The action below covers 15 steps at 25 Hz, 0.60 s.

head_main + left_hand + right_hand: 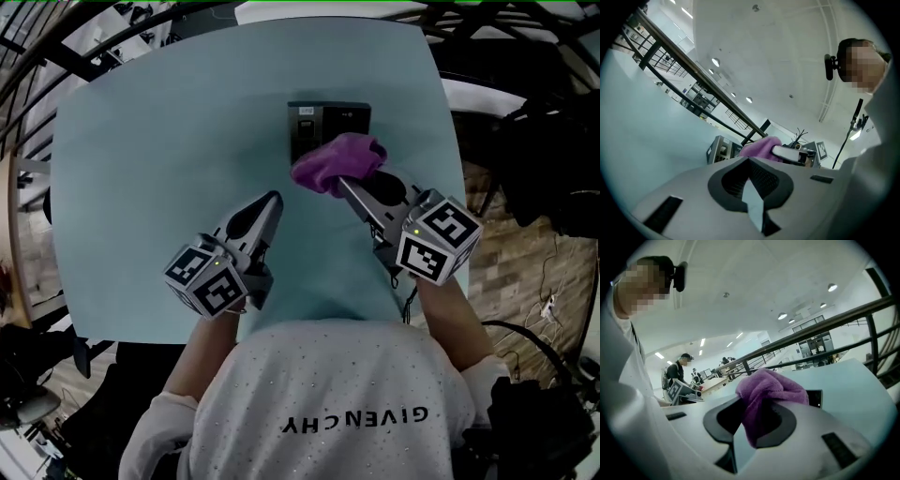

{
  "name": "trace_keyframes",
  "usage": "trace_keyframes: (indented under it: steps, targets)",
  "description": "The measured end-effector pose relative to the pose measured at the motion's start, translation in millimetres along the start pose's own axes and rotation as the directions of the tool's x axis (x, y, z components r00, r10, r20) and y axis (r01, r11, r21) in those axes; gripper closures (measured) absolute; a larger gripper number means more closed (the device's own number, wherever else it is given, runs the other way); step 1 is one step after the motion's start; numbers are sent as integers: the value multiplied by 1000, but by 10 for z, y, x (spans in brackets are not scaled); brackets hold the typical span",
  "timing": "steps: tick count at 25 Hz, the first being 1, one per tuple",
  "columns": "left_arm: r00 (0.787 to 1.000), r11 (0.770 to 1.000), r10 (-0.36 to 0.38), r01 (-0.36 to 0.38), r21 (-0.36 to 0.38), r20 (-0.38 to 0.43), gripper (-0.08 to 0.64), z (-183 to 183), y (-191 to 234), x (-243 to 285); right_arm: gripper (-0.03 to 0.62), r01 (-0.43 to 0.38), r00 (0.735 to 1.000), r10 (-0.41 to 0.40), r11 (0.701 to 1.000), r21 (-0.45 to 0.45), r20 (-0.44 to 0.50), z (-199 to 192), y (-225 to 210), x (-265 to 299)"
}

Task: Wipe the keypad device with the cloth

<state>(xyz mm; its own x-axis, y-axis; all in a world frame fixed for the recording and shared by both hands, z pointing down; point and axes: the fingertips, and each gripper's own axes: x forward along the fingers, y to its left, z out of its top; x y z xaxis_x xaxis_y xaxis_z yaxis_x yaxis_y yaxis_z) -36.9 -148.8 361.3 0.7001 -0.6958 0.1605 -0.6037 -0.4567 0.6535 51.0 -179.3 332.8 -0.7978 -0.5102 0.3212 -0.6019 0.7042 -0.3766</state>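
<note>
Pale desk (141,169) is carrying the keypad (317,120), cloth (337,161) overlapping it overhead. Closer views are showing right tongs (345,186) pinching the cloth, left tongs (273,198) closed, empty.

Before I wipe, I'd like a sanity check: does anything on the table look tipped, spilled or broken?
Nothing stands out. The keypad device lies flat on the table; the cloth, pinched in the right gripper, sits bunched over its near edge; the left gripper is shut and empty.
</note>
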Motion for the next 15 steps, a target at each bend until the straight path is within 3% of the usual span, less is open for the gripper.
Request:
trace_keyframes:
  steps: [5, 10, 15]
  targets:
    - [999, 999, -2, 4, 37, -46, 560, 54, 290, 85, 535, -26, 999, 21, 993, -114, -43, 171, -17, 472]
    - [999, 998, -49, 49, 25, 14, 560, 154, 373, 274, 535, -83, 996, 80, 993, -84, -35, 183, -156, 778]
    - [997, 997, -76, 76, -1, 30, 560, 52, 411, 366, 535, -73, 996, 69, 994, -84, -50, 9, -297, 957]
